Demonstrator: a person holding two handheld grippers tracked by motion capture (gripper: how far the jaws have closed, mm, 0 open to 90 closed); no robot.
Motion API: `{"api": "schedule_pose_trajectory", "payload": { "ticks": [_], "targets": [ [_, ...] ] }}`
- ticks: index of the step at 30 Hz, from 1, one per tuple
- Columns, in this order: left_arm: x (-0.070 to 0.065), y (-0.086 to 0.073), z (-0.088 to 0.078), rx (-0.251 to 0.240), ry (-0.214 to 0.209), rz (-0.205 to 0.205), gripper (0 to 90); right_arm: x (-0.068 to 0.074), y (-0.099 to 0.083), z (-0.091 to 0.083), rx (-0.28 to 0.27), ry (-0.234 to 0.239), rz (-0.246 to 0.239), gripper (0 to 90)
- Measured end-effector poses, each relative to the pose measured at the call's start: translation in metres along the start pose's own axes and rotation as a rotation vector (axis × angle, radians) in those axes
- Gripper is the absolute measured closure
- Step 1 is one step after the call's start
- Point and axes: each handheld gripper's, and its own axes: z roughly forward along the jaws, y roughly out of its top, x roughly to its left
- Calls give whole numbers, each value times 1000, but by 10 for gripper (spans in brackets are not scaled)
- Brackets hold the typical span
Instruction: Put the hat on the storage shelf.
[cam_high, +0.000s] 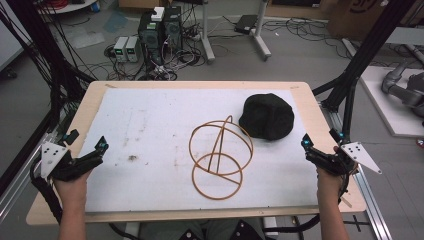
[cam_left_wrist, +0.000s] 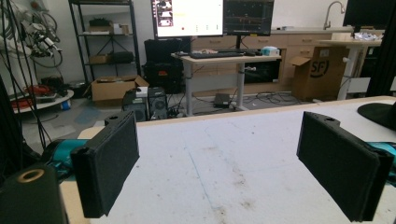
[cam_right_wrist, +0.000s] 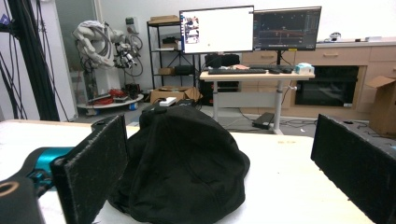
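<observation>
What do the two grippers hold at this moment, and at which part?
Nothing is held. The left gripper and the right gripper both stand open over the table edges, apart from the black hat and the wooden ring frame.

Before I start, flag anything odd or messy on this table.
Only the white table cover stands out: dark smudges stain it left of the wooden ring stand. The black cloth cap sits crumpled but intact, and nothing looks spilled or broken.

Robotics lab; robot arm (cam_right_wrist: 100, 39), monitors (cam_right_wrist: 217, 30)
</observation>
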Motion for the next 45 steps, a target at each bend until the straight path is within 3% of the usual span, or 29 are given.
{"api": "schedule_pose_trajectory", "payload": {
  "ticks": [20, 27, 45],
  "targets": [
    [-2, 0, 3, 0, -6, 0, 132, 1, 1, -2, 4, -11, 1, 39],
    [-3, -1, 2, 5, -3, -1, 132, 11, 6, 4, 0, 16, -13, 39],
    [-3, -1, 4, 9, -2, -1, 132, 30, 8, 25, 60, 34, -37, 39]
  ]
}}
